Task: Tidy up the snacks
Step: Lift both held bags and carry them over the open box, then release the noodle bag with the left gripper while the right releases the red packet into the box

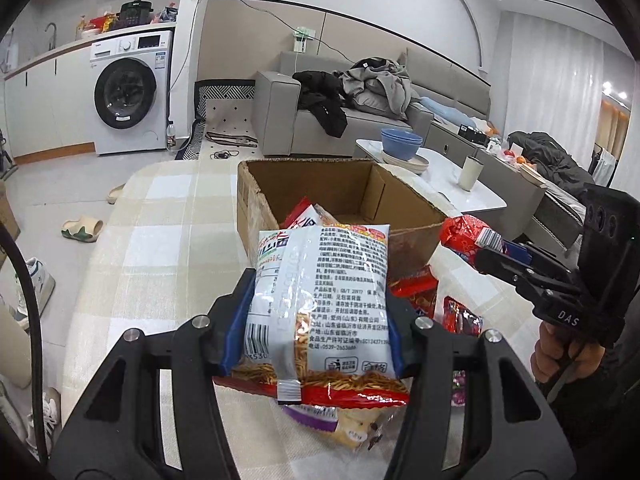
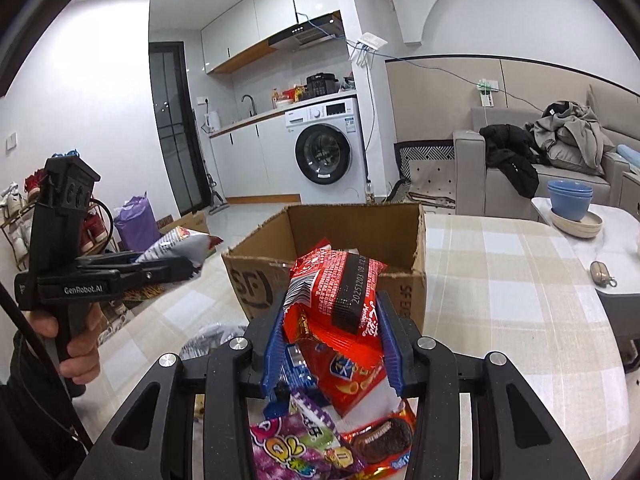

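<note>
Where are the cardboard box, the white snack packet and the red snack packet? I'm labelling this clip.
cardboard box [image 1: 320, 184], left wrist view, inner back wall.
white snack packet [image 1: 320, 292], left wrist view, printed back.
red snack packet [image 2: 336, 300], right wrist view, upper printed face.

The box [image 1: 344, 200] stands open-topped on the table [image 1: 168, 216], with packets [image 1: 304, 216] lying inside it. Before the box, the left gripper [image 1: 316, 320] holds a noodle packet [image 1: 320, 300] clear of the table. To its right, the right gripper [image 2: 332, 344] holds a snack packet [image 2: 336, 304], also just before the box. Loose packets [image 2: 320, 448] lie on the table beneath both grippers. Behind the table, a washer [image 1: 128, 92] stands left and a sofa [image 1: 360, 108] right, clothes [image 1: 376, 80] heaped on it. Bowls [image 1: 402, 146] sit on a side table [image 1: 480, 196] right of the box.
</note>
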A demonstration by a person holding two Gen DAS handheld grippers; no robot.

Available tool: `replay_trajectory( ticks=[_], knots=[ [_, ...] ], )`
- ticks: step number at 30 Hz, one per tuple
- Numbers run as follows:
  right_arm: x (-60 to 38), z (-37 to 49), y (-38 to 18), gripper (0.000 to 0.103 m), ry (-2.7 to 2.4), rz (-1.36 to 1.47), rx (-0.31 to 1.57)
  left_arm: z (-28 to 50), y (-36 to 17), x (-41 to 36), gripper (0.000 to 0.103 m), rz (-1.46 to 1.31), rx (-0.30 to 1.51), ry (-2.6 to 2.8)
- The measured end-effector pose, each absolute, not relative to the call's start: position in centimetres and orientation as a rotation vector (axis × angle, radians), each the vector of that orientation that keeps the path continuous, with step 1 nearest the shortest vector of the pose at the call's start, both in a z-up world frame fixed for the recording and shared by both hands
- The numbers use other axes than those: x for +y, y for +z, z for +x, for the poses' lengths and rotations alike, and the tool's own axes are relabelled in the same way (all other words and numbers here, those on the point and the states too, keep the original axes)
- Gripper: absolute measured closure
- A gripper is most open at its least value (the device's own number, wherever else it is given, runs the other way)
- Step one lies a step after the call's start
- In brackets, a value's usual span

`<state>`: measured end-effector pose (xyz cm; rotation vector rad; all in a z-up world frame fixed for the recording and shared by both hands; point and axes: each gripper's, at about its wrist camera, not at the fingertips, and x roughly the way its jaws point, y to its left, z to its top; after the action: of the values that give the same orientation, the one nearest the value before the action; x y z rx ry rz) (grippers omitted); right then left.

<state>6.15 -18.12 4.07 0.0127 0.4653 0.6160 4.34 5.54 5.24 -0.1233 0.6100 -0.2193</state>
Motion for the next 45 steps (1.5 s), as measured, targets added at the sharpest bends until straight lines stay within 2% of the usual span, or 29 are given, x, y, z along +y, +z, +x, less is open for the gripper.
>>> replay_trajectory(
  ticks=[13,26,30,32,37,40,42,44,45],
  knots=[
    [-17.1,8.4,5.7,0.061,0.605,0.034,0.439,7.5,7.5,1.8,0.051,-0.051,0.569,-0.186],
    [-16.0,11.0,5.3,0.061,0.585,0.044,0.487,12.9,6.6,0.9,0.051,-0.048,0.601,-0.139],
    [-15.9,11.2,5.7,0.055,0.571,0.041,0.475,14.0,5.9,0.7,0.051,-0.043,0.639,-0.127],
    [-16.2,11.1,5.8,0.055,0.568,0.047,0.469,14.2,5.7,0.6,0.048,-0.036,0.642,-0.134],
    [-16.9,10.9,6.0,0.054,0.550,0.051,0.473,13.9,5.7,0.5,0.022,-0.017,0.618,-0.120],
    [-17.3,10.7,6.0,0.046,0.543,0.051,0.480,13.6,5.9,0.7,0.021,-0.023,0.617,-0.133],
    [-17.6,10.5,6.0,0.024,0.543,0.053,0.485,13.2,6.0,0.9,0.019,-0.028,0.618,-0.138],
    [-18.0,10.5,6.1,0.014,0.538,0.058,0.483,12.7,6.0,1.0,0.015,-0.027,0.614,-0.138],
    [-18.1,10.6,6.2,0.013,0.536,0.055,0.489,12.4,6.0,1.2,0.011,-0.030,0.609,-0.136]
  ],
)
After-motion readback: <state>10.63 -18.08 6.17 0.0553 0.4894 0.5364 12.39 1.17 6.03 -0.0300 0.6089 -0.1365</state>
